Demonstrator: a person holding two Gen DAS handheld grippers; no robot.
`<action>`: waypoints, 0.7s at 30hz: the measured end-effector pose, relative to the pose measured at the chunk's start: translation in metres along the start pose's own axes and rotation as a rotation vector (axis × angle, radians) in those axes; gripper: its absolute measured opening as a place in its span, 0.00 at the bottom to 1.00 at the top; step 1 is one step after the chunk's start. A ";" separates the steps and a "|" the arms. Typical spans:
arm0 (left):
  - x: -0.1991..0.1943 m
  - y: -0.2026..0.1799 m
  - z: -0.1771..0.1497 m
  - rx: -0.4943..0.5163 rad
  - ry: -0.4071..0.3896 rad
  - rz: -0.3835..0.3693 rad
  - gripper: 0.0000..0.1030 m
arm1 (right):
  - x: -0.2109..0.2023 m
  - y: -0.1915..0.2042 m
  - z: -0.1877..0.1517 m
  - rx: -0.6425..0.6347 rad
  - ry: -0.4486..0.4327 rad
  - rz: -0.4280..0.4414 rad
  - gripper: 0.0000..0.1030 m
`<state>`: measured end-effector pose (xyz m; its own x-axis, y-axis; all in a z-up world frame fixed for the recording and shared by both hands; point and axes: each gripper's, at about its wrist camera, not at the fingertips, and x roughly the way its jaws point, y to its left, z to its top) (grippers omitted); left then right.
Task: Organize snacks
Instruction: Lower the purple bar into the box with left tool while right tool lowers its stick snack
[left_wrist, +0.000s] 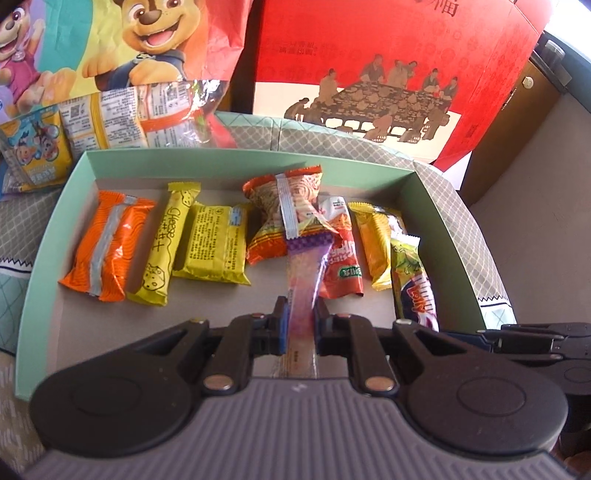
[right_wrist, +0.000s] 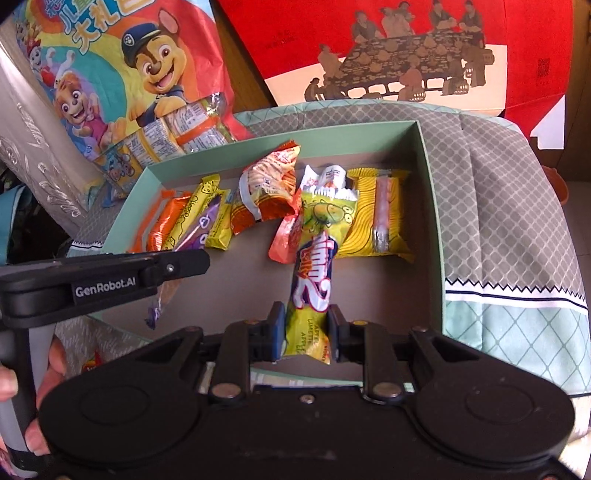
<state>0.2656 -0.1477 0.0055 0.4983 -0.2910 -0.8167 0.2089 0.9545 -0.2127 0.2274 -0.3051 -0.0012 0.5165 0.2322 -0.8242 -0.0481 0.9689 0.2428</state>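
Midway through sorting: left gripper pinching a purple-ended stick pack, right gripper clamped on a yellow candy bar, both poised lower centre over the green tray. Next, presumably: lowering each beside wrappers, then releasing.

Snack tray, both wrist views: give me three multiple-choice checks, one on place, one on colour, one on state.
1. Where does the orange wavy-pattern packet lie in the tray?
A. left end
B. right end
C. outside it

2. What colour are the tray's inner walls?
A. red
B. pale green
C. black

3. What is the right gripper doing?
A. open, empty
B. shut on the yellow-and-blue candy stick
C. holding a cup

Answers: 1 A, it is leftmost in the left wrist view. 2 B, green walls show all round. 3 B, the pads pinch the stick's end.
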 end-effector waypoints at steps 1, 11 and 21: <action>0.006 0.000 -0.001 -0.003 0.008 0.004 0.12 | 0.005 -0.001 0.000 -0.003 0.008 0.000 0.22; 0.027 0.004 -0.006 -0.005 0.032 0.063 0.67 | 0.021 -0.006 0.005 0.018 0.035 0.025 0.41; -0.020 0.009 -0.014 0.044 -0.043 0.076 0.99 | -0.028 -0.009 -0.005 0.090 -0.083 0.023 1.00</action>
<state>0.2459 -0.1324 0.0126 0.5494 -0.2213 -0.8057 0.2054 0.9705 -0.1265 0.2091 -0.3204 0.0175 0.5855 0.2427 -0.7735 0.0141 0.9509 0.3090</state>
